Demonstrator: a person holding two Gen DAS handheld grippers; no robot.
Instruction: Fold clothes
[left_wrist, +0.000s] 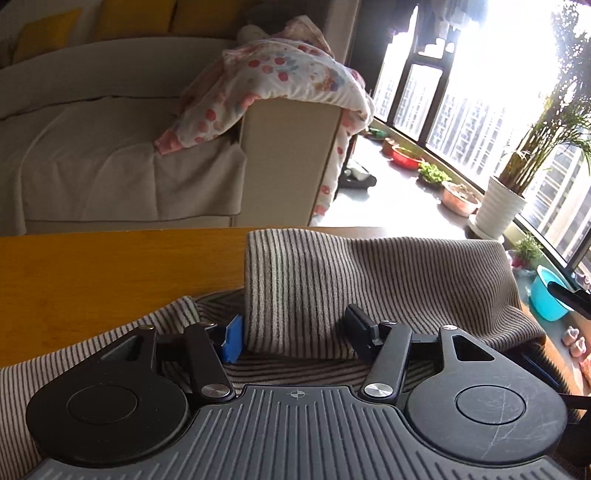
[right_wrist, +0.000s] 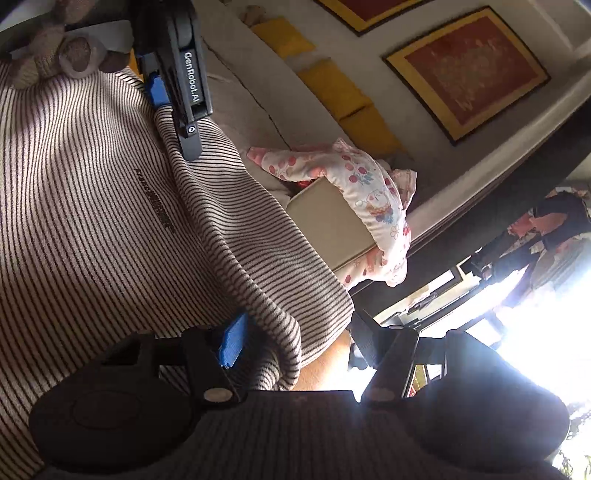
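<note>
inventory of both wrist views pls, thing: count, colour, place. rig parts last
striped garment: 1, beige with dark stripes, on the table, a fold standing up between both grippers' fingers
table: 1, orange-brown wood, under the garment
sofa: 1, beige, behind the table
floral blanket: 1, white with pink and red print, draped over the sofa arm
yellow cushions: several, along the sofa back
framed pictures: 2, red with yellow frames, on the wall
potted plant: 1, green in a white pot, by the window
teal basin: 1, floor right of the table
left gripper: open, blue and black pads either side of the fold
right gripper: open, around the garment edge
</note>
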